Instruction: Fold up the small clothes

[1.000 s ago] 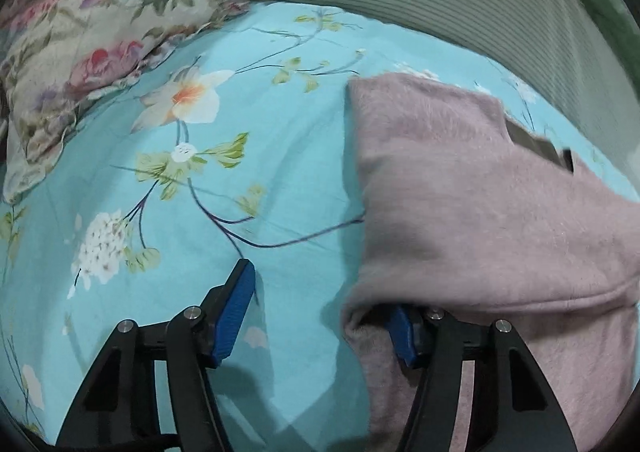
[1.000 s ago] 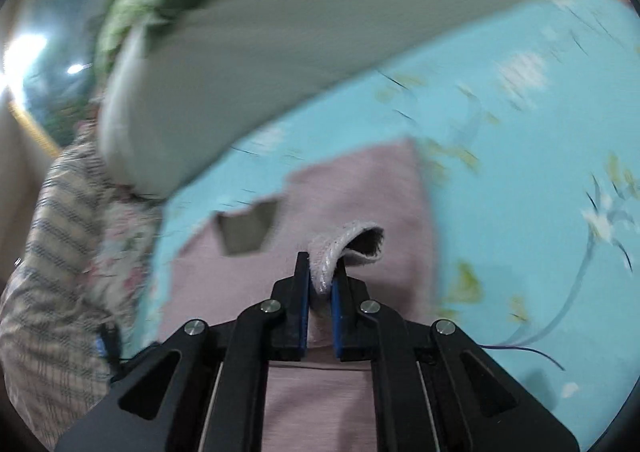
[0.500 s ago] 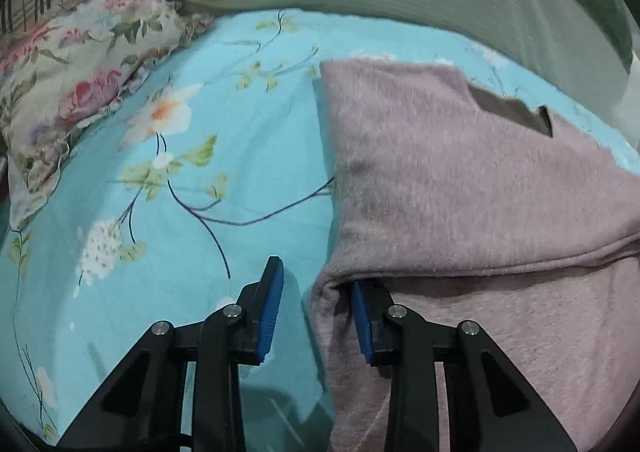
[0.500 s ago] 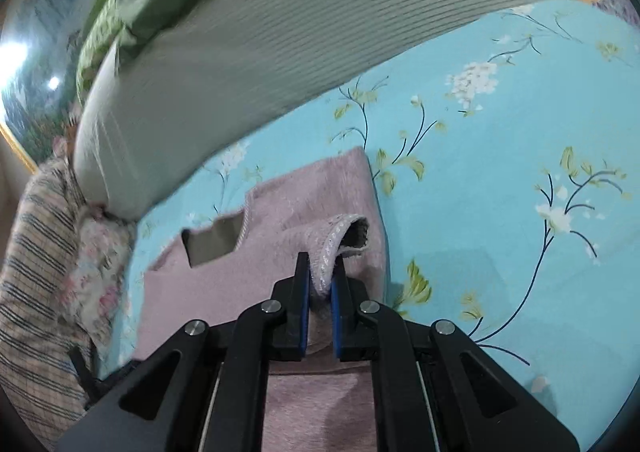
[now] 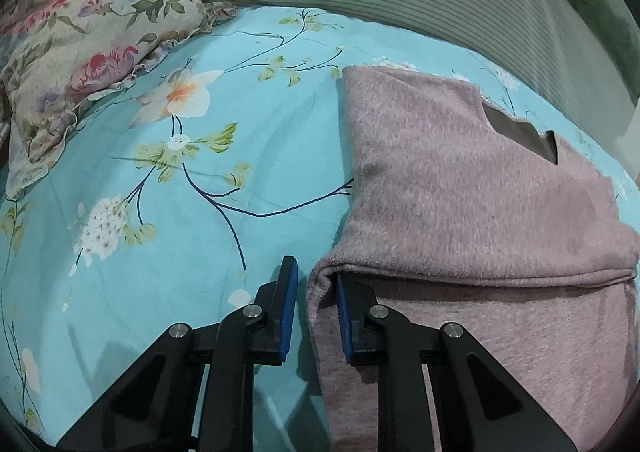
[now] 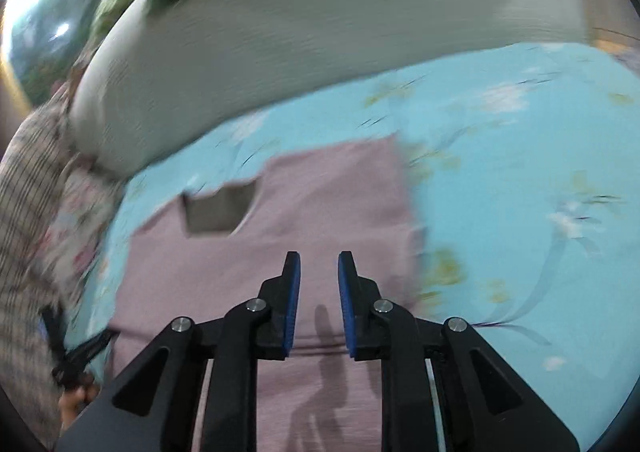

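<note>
between the fingers of my left gripper (image 5: 314,304) sits the folded corner of the pink sweater (image 5: 460,187); the jaws are apart, not pressing it. my right gripper (image 6: 319,292) is open and empty, above the sweater on the blue bedsheet (image 5: 160,211).

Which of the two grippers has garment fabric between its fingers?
The left gripper: its open jaws straddle the folded corner of the pink sweater. The right gripper is also open, but its gap is empty, with the sweater lying beneath it.
</note>
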Tool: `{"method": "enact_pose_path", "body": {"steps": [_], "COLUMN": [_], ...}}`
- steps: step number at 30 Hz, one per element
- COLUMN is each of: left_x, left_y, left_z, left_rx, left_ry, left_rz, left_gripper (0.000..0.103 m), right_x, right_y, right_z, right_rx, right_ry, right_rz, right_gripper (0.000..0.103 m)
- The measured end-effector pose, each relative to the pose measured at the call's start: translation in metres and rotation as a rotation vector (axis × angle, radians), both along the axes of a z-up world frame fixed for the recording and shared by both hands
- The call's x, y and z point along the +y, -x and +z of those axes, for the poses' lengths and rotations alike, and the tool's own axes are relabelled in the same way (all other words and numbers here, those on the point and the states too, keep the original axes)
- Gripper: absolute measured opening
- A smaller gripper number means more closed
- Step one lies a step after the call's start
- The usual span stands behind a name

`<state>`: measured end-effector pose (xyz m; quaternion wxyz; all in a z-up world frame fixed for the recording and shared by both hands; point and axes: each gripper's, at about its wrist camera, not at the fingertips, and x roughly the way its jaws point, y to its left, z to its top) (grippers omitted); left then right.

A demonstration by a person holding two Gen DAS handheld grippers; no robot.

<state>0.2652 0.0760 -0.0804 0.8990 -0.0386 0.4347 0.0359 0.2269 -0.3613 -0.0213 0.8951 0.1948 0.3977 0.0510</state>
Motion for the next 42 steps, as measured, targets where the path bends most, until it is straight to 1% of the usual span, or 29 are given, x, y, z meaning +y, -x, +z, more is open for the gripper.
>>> {"method": "enact_pose_path", "body": {"steps": [1,2,3,4,5,6,7,9,10,11,13,15,17,20,22,27,30,32,35,37,39,41,42], "left_x": [0.000,0.000,0.000,0.001,0.002,0.003,0.004,0.006,0.007,0.008,0.011,0.012,0.013,0.014,0.019,0.034,0.038,0.040,0.040,0.039,0.038,0.037,0.038], "left_y": [0.000,0.000,0.000,0.000,0.000,-0.001,-0.001,0.000,0.000,0.001,0.007,0.017,0.034,0.061,0.081,0.131,0.163,0.185,0.216,0.236,0.252,0.265,0.271], "left_z": [0.000,0.000,0.000,-0.001,-0.001,-0.002,-0.002,-0.002,-0.001,0.000,0.003,0.007,0.012,0.017,0.018,0.009,0.001,-0.002,0.000,0.000,-0.001,-0.005,-0.007], "left_rx": [-0.001,-0.001,-0.001,-0.001,0.000,0.001,0.002,0.003,0.003,0.004,0.007,0.010,0.015,0.010,0.020,0.071,0.097,0.101,0.102,0.100,0.100,0.115,0.126], "left_ry": [-0.002,-0.003,-0.002,0.001,0.003,0.005,0.010,0.020,0.026,0.035,0.060,0.080,0.103,0.101,0.120,0.223,0.264,0.271,0.275,0.257,0.246,0.245,0.245], "left_rz": [0.001,0.001,0.001,-0.001,0.000,0.000,-0.001,-0.004,-0.003,-0.006,-0.010,-0.021,-0.052,-0.088,-0.108,-0.180,-0.230,-0.262,-0.315,-0.342,-0.364,-0.384,-0.393], "left_gripper": [0.019,0.019,0.019,0.019,0.021,0.022,0.022,0.022,0.022,0.022,0.022,0.021,0.021,0.021,0.021,0.022,0.023,0.024,0.032,0.033,0.038,0.039,0.039], "right_x": [0.005,0.005,-0.001,-0.012,-0.020,-0.029,-0.031,-0.031,-0.030,-0.031,-0.030,-0.024,-0.020,-0.011,-0.007,-0.003,-0.001,0.001,0.004,0.007,0.010,0.015,0.018], "right_y": [-0.007,-0.012,-0.015,-0.014,-0.010,-0.002,0.005,0.022,0.029,0.036,0.057,0.077,0.096,0.120,0.142,0.189,0.219,0.237,0.265,0.284,0.299,0.310,0.314], "right_z": [-0.011,-0.021,-0.032,-0.040,-0.042,-0.038,-0.033,-0.017,-0.013,-0.010,-0.004,-0.005,-0.008,-0.018,-0.024,-0.029,-0.032,-0.037,-0.039,-0.036,-0.034,-0.039,-0.043], "right_rx": [0.049,0.091,0.131,0.147,0.134,0.116,0.100,0.056,0.044,0.034,0.019,0.023,0.033,0.046,0.053,0.049,0.082,0.116,0.132,0.144,0.162,0.189,0.200], "right_ry": [0.032,0.064,0.090,0.078,0.036,-0.007,-0.014,-0.009,-0.011,-0.017,-0.030,-0.045,-0.071,-0.097,-0.108,-0.107,-0.086,-0.070,-0.045,-0.017,-0.013,-0.016,-0.021], "right_rz": [0.012,0.000,-0.035,-0.080,-0.100,-0.139,-0.155,-0.158,-0.154,-0.148,-0.132,-0.107,-0.085,-0.059,-0.052,-0.045,-0.011,0.017,0.057,0.084,0.122,0.161,0.182], "right_gripper": [0.021,0.021,0.021,0.017,0.014,0.014,0.018,0.020,0.030,0.043,0.052,0.052,0.052,0.052,0.052,0.052,0.052,0.052,0.052,0.052,0.055,0.064,0.065]}}
